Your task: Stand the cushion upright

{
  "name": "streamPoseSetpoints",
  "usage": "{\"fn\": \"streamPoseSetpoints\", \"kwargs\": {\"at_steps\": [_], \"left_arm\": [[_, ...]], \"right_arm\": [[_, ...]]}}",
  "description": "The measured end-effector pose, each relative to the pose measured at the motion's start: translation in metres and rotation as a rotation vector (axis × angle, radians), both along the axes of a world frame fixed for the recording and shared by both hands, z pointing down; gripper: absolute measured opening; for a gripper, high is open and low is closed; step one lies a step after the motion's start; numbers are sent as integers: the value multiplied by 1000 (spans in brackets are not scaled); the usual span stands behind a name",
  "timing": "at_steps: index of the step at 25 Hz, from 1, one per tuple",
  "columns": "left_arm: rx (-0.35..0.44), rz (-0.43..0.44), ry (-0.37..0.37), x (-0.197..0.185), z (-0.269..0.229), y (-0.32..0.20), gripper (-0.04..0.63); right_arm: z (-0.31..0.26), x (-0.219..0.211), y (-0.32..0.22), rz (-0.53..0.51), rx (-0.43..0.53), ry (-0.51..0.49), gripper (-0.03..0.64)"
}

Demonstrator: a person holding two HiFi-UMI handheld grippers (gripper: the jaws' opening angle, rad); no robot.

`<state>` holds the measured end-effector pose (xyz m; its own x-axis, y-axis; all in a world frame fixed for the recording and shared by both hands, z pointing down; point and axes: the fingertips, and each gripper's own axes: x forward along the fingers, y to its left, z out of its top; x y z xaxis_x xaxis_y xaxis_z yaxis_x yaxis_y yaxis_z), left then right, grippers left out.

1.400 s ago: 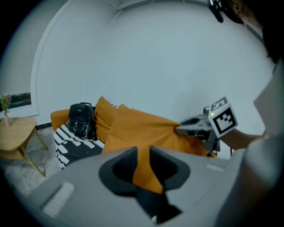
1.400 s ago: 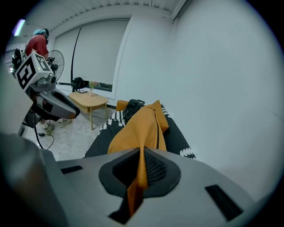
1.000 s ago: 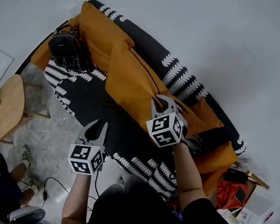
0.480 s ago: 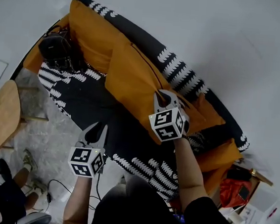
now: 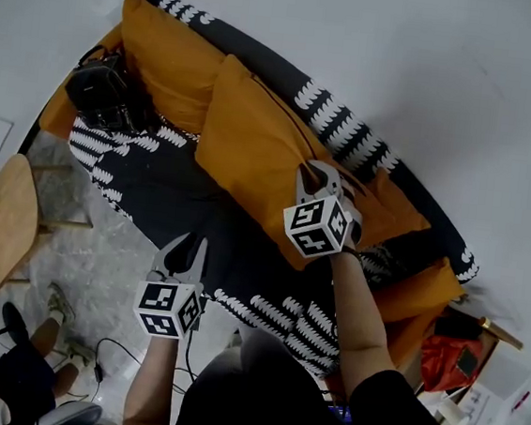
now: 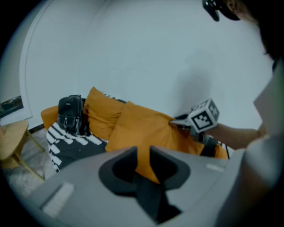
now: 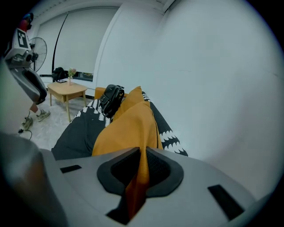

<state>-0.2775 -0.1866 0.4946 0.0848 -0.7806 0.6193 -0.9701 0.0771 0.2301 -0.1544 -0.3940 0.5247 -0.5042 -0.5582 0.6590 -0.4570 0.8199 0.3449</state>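
Left gripper [image 5: 186, 250] gapes, seemingly empty; right gripper [image 5: 321, 177] opening around cushion [image 5: 253, 149].

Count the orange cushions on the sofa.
3: one cushion beside the black bag; the middle cushion, between the right gripper's opening jaws; a third cushion right of that gripper, partly hidden. More may be hidden.

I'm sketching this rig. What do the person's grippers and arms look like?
The left gripper and right gripper are pale grey with black jaw pads, each carrying a white cube with black square markers. The person wears a black short-sleeved top. The right gripper's jaws are opening, the orange cushion between them.
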Motion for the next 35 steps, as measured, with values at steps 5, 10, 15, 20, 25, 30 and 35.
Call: {"fn": "streamPoseSetpoints", "kwargs": {"at_steps": [5,10,15,20,25,30,35], "left_arm": [[10,-1,2,3,0,-1,91],[12,-8,4,1,1,3,91],[40,-18,3,-2,-6,1,91],[68,-9,-6,-1,-17,-3,91],[101,-3,-18,-7,-33,-1,91],[130,27,-9,-4,-44,-11,91],[159,85,16,-2,-51,-31,91]], "right_arm": [[2,2,-4,-3,55,9,66],[0,3,-2,-15,71,16,85],[-10,3,0,-8,74,-16,117],[-19,12,5,24,69,-35,152],[-31,27,17,71,66,-45,156],[-43,45,35,140,33,-102,153],[-55,56,55,228,5,-166,146]]}}
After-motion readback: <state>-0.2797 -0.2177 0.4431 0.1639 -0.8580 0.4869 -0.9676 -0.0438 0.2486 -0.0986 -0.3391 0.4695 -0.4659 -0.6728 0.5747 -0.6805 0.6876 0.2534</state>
